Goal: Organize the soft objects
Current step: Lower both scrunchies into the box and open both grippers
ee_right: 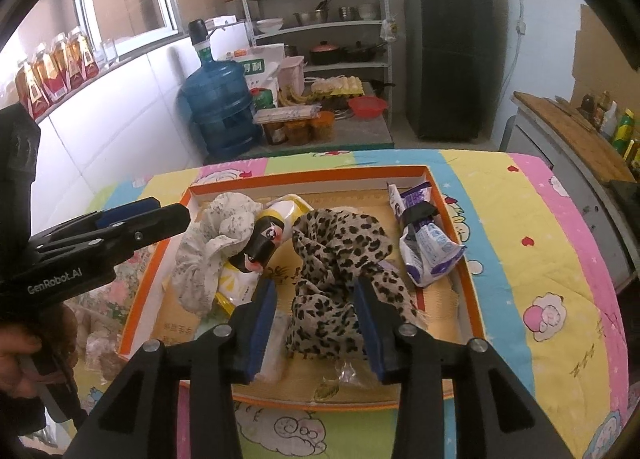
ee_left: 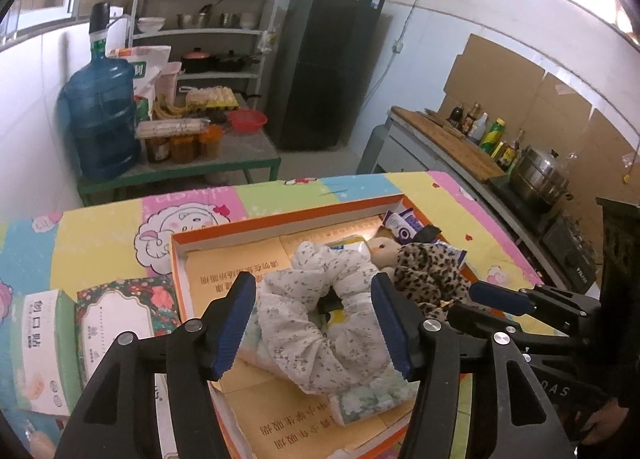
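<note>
A: Where's the white floral cloth (ee_left: 320, 311)?
B: In the orange tray (ee_left: 180, 255), crumpled in a ring, between the left gripper (ee_left: 314, 323) jaws, which stand apart.
A: And the leopard scarf (ee_right: 336, 279)?
B: Bunched beside it; right gripper (ee_right: 316, 323) gapes around it.

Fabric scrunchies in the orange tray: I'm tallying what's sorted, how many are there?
2. The white floral scrunchie lies between the left gripper fingers; the leopard scrunchie lies between the right gripper fingers. Others may be hidden.

Orange box (ee_right: 474, 291) rim walls tongs in; bare floor (ee_left: 224, 275) only at left end
</note>
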Tool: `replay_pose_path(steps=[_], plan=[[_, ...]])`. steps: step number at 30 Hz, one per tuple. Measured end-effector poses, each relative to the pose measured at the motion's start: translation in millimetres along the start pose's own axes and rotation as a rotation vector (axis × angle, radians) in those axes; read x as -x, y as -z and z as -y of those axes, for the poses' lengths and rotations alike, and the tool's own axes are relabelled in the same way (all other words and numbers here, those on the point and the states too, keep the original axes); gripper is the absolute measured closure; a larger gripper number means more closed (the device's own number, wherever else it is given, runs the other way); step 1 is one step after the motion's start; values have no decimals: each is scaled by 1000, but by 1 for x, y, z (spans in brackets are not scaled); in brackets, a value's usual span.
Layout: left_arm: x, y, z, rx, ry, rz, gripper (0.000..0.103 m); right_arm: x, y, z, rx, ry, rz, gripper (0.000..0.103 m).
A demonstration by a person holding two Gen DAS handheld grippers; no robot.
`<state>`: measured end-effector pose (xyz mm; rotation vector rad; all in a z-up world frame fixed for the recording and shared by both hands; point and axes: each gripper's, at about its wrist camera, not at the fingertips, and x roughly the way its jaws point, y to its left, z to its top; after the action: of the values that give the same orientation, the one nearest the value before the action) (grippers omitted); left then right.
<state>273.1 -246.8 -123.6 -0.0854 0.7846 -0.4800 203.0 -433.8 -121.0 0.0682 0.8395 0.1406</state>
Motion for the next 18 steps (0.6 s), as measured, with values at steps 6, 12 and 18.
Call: replay_pose_path(steps=[6, 12, 18], plan=[[18, -2, 7, -20, 9, 27, 41, 16, 1, -5, -8, 11, 23, 63], [36, -2, 8, -24, 19, 47, 41, 32, 3, -12, -9, 19, 45, 63], [58, -2, 8, -27, 29, 75, 41, 48, 4, -24, 3, 26, 68, 63]])
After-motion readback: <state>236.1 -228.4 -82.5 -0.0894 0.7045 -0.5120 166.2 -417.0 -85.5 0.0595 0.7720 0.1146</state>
